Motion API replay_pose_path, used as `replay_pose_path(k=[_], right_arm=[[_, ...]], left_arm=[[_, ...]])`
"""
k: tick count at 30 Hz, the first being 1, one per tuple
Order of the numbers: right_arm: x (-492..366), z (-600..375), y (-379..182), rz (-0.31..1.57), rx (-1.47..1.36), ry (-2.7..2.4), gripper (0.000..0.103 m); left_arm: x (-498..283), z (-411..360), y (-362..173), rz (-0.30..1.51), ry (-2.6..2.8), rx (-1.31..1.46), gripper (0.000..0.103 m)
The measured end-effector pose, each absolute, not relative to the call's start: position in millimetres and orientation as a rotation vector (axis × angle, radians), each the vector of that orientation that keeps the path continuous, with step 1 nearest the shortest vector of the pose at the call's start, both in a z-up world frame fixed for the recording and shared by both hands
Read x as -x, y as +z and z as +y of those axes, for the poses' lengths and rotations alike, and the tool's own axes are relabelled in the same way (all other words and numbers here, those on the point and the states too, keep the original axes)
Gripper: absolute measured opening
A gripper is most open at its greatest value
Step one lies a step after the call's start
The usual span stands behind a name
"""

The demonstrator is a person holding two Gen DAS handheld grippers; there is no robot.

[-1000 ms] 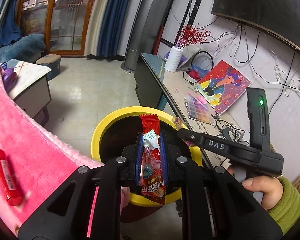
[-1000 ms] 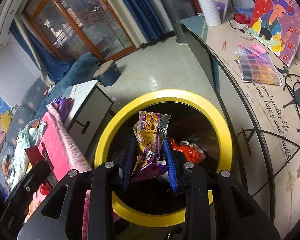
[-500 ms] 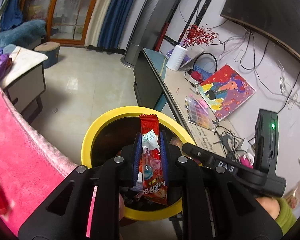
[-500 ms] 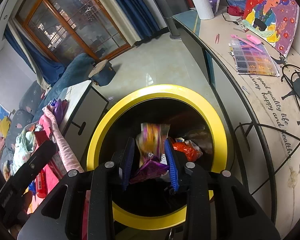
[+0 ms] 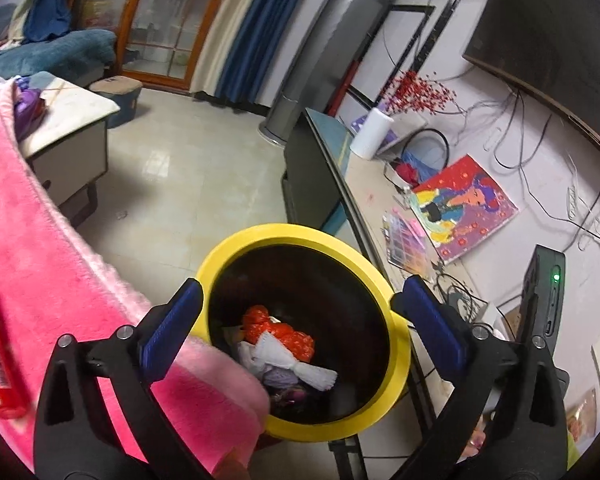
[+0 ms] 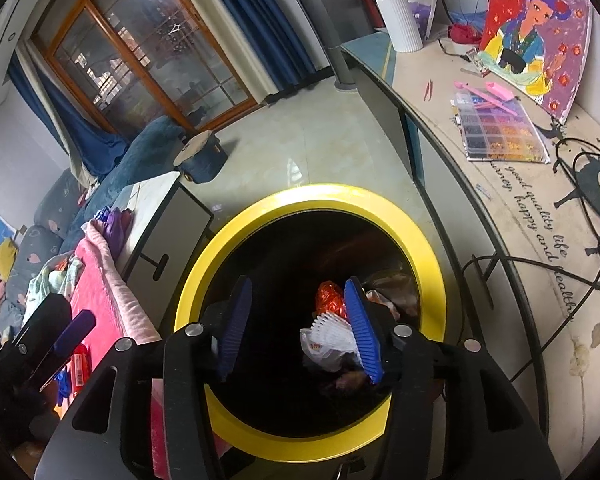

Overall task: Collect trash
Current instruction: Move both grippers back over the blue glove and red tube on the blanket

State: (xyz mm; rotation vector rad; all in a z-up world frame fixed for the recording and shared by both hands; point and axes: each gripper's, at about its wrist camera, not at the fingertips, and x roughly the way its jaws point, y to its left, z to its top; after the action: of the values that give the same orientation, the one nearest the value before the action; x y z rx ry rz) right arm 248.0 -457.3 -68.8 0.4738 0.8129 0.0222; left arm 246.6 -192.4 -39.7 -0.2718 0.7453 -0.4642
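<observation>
Yellow-rimmed bin [image 5: 396, 304] sits just below both grippers, left gripper [image 5: 300, 320] spread wide and empty, right gripper [image 6: 296, 332] parted and empty, trash [image 5: 284, 344] piled inside; risk: the pink blanket [image 5: 60, 264] edge overlapping the near-left rim could snag a finger.

Home living room: blue sofa [image 6: 112, 176] by wood-framed glass doors [image 6: 148, 64], blue curtains [image 5: 248, 36], tiled floor [image 5: 188, 184], wall TV [image 5: 548, 24] over console [image 6: 500, 184] holding vase [image 6: 400, 22] and painting [image 6: 536, 36]
</observation>
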Motion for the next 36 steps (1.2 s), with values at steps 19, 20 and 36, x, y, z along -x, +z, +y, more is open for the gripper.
replay_pose_path(k=[19,20,36], right_arm=[[-220.9,-378.2,-18.2,0.685,-0.29,0.183,0.06],[-219.2,-373.6,-16.1,0.68,-0.28,0.192,0.06],[-193.1,-289.8,-3.6,0.644,-0.109,0.379,0.066]], left_arm=[[-211.0,-124.6,-16.0,0.656,-0.279,0.265,0.092],[-208.8,-121.3,-14.9,0.65,-0.273,0.265,0.092],[-175.3,-38.5,-9.8,0.579,-0.103,0.298,0.092]])
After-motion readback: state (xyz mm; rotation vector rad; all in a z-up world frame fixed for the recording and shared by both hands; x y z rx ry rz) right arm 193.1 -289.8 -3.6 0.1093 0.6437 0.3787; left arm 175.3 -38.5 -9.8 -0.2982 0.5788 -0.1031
